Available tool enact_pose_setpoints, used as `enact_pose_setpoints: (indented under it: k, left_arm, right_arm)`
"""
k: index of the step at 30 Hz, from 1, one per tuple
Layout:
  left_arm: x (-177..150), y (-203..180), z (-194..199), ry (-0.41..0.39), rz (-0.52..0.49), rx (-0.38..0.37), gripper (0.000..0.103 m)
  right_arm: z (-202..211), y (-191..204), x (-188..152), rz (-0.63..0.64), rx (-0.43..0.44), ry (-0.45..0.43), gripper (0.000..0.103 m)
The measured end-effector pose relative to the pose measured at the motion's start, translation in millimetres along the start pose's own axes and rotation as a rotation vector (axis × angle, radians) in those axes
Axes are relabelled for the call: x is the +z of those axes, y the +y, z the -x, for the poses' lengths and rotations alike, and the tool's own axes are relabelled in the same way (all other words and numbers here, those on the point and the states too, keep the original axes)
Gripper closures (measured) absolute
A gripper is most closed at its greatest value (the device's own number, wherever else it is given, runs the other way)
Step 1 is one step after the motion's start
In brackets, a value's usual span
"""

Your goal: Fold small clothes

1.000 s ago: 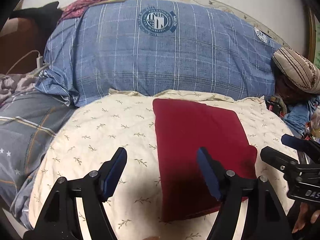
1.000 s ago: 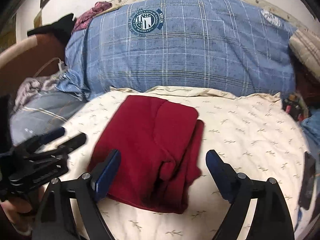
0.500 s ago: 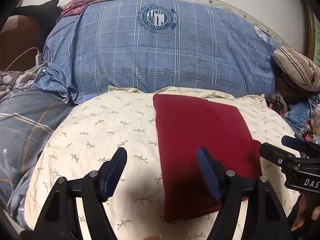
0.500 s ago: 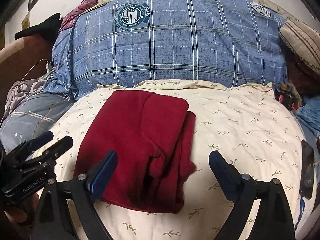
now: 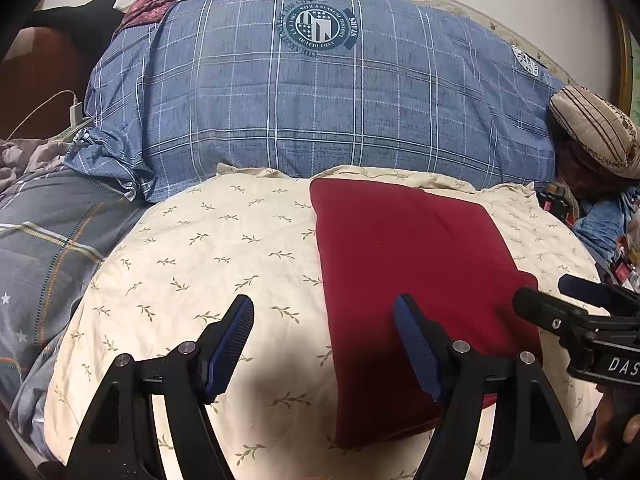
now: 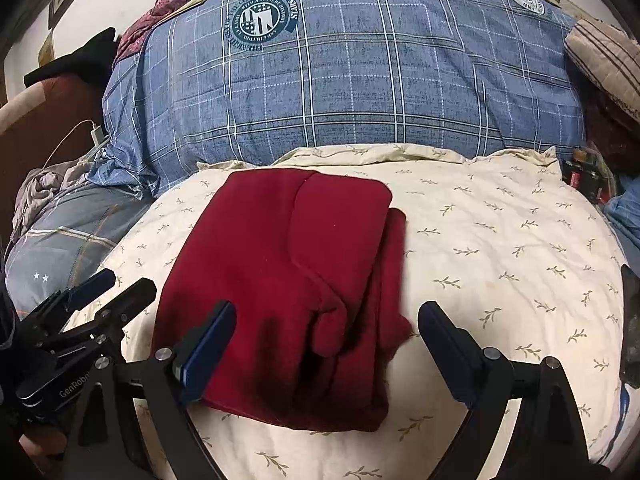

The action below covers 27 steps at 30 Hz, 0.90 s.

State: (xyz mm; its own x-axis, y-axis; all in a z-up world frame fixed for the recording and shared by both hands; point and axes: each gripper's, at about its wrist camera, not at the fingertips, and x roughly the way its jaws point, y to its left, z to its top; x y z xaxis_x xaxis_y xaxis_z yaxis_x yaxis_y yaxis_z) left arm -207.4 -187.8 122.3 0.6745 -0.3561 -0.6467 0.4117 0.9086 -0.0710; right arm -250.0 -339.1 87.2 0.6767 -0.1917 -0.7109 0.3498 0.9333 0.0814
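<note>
L gripper (image 5: 323,310) nearest in its own view: 2 blue-padded fingers (image 5: 230,344) spread wide, nothing between them, hovering over the cream leaf-print cushion (image 5: 192,264); its R finger sits over the near-left part of the red garment (image 5: 408,280). R gripper (image 6: 326,318) likewise spread wide w/ nothing held, jaws straddling the near end of the red garment (image 6: 280,264), not touching it as far as can be told.

In L view the R gripper (image 5: 572,308) pokes in from the right edge, beside the garment's right side. In R view the L gripper (image 6: 104,292) shows at lower left, just off the garment's left edge.

Garment is folded into a compact rectangle, lying on the cushion, left of center in R view, w/ a folded flap on top and layered edges along its right side.

Behind the cushion: big blue plaid pillow (image 6: 360,80) w/ round crest logo. Far left: grey plaid bedding (image 5: 48,248), white charger + cable (image 5: 76,112). Far right: striped tan cushion (image 5: 596,132).
</note>
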Motion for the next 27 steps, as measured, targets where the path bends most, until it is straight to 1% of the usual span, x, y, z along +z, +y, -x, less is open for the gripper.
enact_pose_setpoints:
  k: [27]
  left_arm:
    - [-2.6, -8.9, -6.3, 0.016, -0.016, 0.026, 0.031]
  right_arm:
    - [-8.8, -1.0, -4.0, -0.009, 0.01, 0.032, 0.009]
